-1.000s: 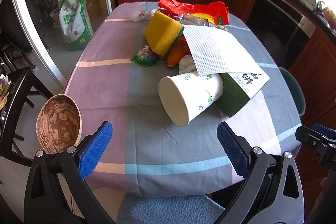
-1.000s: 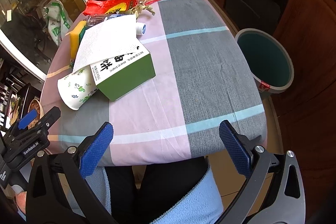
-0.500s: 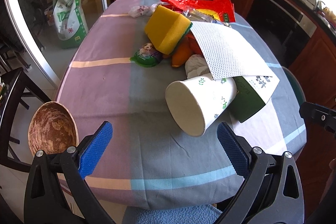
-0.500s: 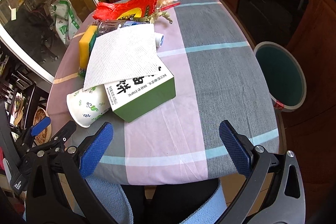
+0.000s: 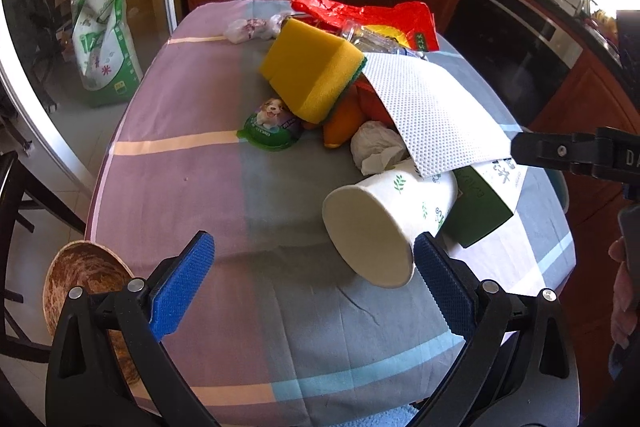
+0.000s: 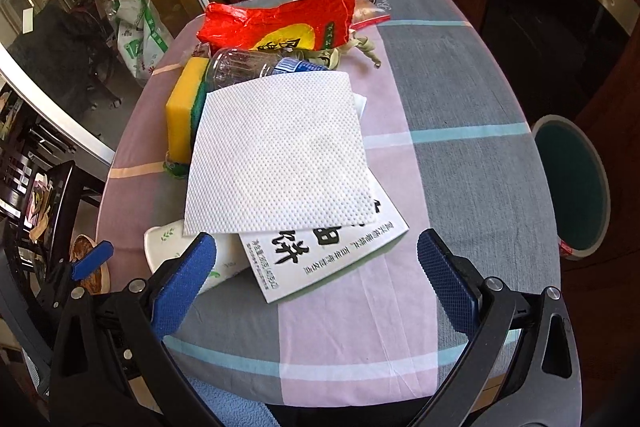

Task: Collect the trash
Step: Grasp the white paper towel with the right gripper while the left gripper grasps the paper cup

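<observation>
Keep left hand-held gripper (image 5: 310, 281) and right hand-held gripper (image 6: 314, 281) spread wide, both empty; straddle tipped cup (image 5: 384, 227) squarely, clamp gently, avoid crushing.

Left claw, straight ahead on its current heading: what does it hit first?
Most likely the paper cup, lying on its side with its open mouth toward the left claw. Its rim sits next to the right-hand finger, off centre, so contact may come at that finger first. Depth is uncertain.

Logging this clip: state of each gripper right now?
Left gripper: open, holding nothing, near the paper cup.
Right gripper: open, holding nothing.
</observation>
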Demonstrator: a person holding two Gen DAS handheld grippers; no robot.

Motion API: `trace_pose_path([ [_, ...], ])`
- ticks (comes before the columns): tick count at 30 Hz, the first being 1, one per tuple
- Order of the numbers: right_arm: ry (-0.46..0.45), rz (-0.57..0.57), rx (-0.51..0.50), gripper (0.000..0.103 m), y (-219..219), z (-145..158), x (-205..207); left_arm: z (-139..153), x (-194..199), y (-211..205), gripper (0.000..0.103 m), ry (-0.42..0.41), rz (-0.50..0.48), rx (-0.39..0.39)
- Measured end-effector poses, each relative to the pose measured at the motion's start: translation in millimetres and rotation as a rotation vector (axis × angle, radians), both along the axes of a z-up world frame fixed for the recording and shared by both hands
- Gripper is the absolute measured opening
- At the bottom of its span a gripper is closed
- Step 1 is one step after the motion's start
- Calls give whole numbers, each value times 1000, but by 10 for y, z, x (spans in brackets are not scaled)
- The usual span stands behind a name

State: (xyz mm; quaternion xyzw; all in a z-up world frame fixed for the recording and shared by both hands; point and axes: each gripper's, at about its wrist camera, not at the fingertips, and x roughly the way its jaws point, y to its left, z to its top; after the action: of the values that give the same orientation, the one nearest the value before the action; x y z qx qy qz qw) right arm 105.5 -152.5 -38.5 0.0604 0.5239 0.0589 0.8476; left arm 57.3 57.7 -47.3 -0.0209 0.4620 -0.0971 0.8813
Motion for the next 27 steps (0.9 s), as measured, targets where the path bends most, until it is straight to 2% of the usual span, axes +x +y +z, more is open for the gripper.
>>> trace_pose_path([
  [6, 3, 42, -15, 97, 204, -61, 202, 91, 47, -43, 99, -19, -72, -16],
  [13, 21, 75, -47, 95, 367, -205, 355, 19, 169, -7, 99, 1, -87, -27],
  [15, 2, 95, -79, 87, 424, -207, 363, -7, 204, 12, 99, 11, -87, -27],
  [17, -15, 107, -105, 65, 455, -189, 350, -23, 236, 21, 99, 17, -92, -32],
  [18, -20, 114, -118, 60, 473, -182, 349, -28, 247, 19, 99, 19, -95, -36],
  [19, -22, 121, -125, 51, 482, -178, 357, -33, 261, 19, 99, 22, -99, -40],
  [20, -26, 126, -123, 31, 485, -166, 356, -34, 275, 9, 99, 24, -104, -44],
  [22, -23, 131, -101, 7, 471, -145, 360, -50, 282, -14, 99, 28, -118, -48],
  [27, 0, 118, 2, 4, 342, -117, 336, -138, 281, -115, 99, 51, -185, -55],
])
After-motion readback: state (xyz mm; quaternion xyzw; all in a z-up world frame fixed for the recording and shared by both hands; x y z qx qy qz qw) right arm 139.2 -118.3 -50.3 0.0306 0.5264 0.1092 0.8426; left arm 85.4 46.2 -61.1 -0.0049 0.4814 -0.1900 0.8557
